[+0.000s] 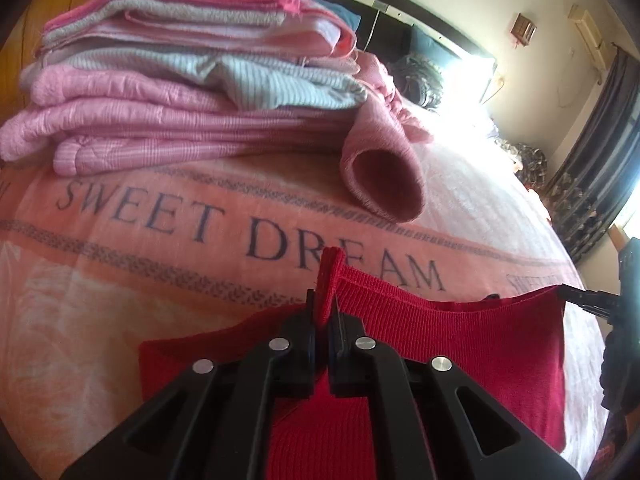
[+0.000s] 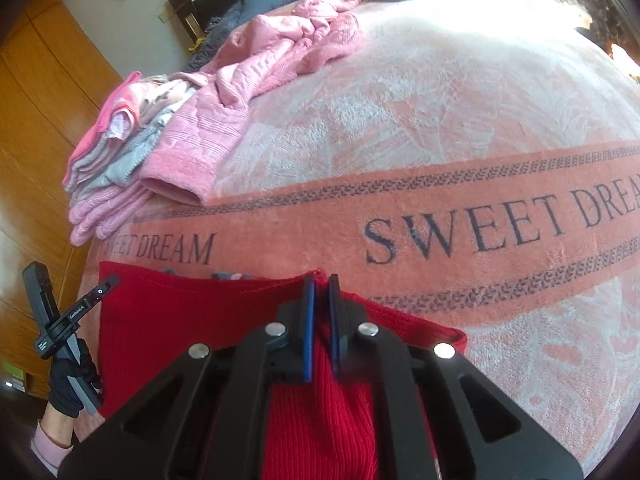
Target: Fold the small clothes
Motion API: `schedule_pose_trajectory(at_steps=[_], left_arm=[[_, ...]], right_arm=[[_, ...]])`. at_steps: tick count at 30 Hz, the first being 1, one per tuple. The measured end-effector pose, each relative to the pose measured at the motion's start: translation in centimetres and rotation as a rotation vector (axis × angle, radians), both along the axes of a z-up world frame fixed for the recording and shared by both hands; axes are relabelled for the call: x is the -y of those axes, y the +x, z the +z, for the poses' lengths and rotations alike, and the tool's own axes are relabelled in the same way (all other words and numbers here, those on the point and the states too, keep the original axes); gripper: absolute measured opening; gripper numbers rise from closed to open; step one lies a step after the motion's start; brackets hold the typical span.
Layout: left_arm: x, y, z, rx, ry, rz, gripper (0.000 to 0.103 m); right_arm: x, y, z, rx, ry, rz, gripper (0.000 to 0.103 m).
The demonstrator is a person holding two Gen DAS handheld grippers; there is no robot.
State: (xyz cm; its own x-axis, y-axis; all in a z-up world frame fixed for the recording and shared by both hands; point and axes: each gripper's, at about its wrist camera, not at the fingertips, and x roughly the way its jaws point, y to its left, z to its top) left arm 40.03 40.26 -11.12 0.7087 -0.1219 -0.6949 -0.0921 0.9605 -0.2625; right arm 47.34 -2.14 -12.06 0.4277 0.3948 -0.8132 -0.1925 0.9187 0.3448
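Two wrist views over a bed spread with a pink blanket point(image 2: 460, 92) lettered "SWEET DREAM". Strong window glare whitens the far right of the bed in both views, so nothing can be read there; the dark, patterned things at the far edge are too blurred to identify. The near part of the red knitted garment point(image 1: 472, 344) is hidden under the gripper bodies, and its full outline cannot be made out.

The garment lies at the near edge of the blanket, just below the lettering. The left gripper point(image 1: 323, 300) is pinched on the garment's left top corner, a tab of red cloth standing up between its closed fingers. The right gripper point(image 2: 321, 284) clamps the other top corner, red fabric filling the narrow gap between its blue-padded fingers point(image 2: 308, 320). The top hem runs taut between the two.

Each gripper points away across the bed. In the right wrist view the left gripper appears at the left edge, tilted, held by a hand in a black glove point(image 2: 74, 384) with a pink sleeve cuff below it.

At the far left rests a stack of folded clothes point(image 1: 160, 92), pink and grey; a pink sleeve point(image 1: 384, 176) trails from it, cuff open toward the camera.
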Motion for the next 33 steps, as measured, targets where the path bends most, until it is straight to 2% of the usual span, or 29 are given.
schedule_pose_trajectory(at_steps=[2,4,5,6,8,11,16,20,22,24,29,31,33], left_arm=[[-0.4,0.7,-1.9,-0.059,-0.006,0.041,0.007],[-1.2,0.7,-2.6,-0.048,-0.053,0.058,0.009],[-1.6,0.6,-2.5,-0.049,-0.072,0.062,0.009],[-1.8,0.4,-2.4,-0.057,-0.081,0.066,0.01],[-2.1,-0.2,-1.5,-0.063,-0.068,0.076,0.011],[-2.5,-2.7,1.5,-0.029,-0.047,0.072,0.013],[-1.2,-9.5,6.0,0.003,-0.03,-0.025,0.025],[0.7,-14.7,6.4,-0.008,-0.03,-0.108,0.034],[1.5,-16.4,5.5,-0.038,-0.036,-0.12,0.039],[2.1,-17.5,4.1,-0.054,-0.069,-0.133,0.039],[3.4,-17.5,0.8,-0.09,-0.056,-0.152,0.039],[3.5,-17.0,-0.2,-0.107,-0.064,-0.151,0.04],[3.6,-16.6,-1.0,-0.126,-0.057,-0.155,0.04]], right_arm=[[-0.2,0.5,-1.9,-0.032,-0.046,-0.012,0.005],[-0.1,0.6,-3.2,-0.047,-0.07,-0.022,0.007],[0.1,0.6,-3.4,-0.051,-0.077,-0.033,0.013],[0.4,0.6,-3.4,-0.053,-0.071,-0.042,0.017],[1.2,0.2,-2.7,-0.051,-0.057,-0.059,0.018],[2.7,-1.3,-0.1,-0.035,-0.031,-0.057,0.019],[4.6,-7.2,3.5,-0.089,-0.014,0.024,0.031],[5.0,-13.6,2.9,-0.155,-0.022,0.109,0.037],[5.4,-16.2,1.3,-0.205,0.007,0.121,0.037],[5.8,-18.0,-0.1,-0.242,0.039,0.121,0.037],[5.6,-19.5,-2.6,-0.277,0.066,0.144,0.037],[5.5,-19.6,-3.3,-0.29,0.088,0.153,0.028],[5.2,-19.6,-3.8,-0.308,0.095,0.165,0.006]])
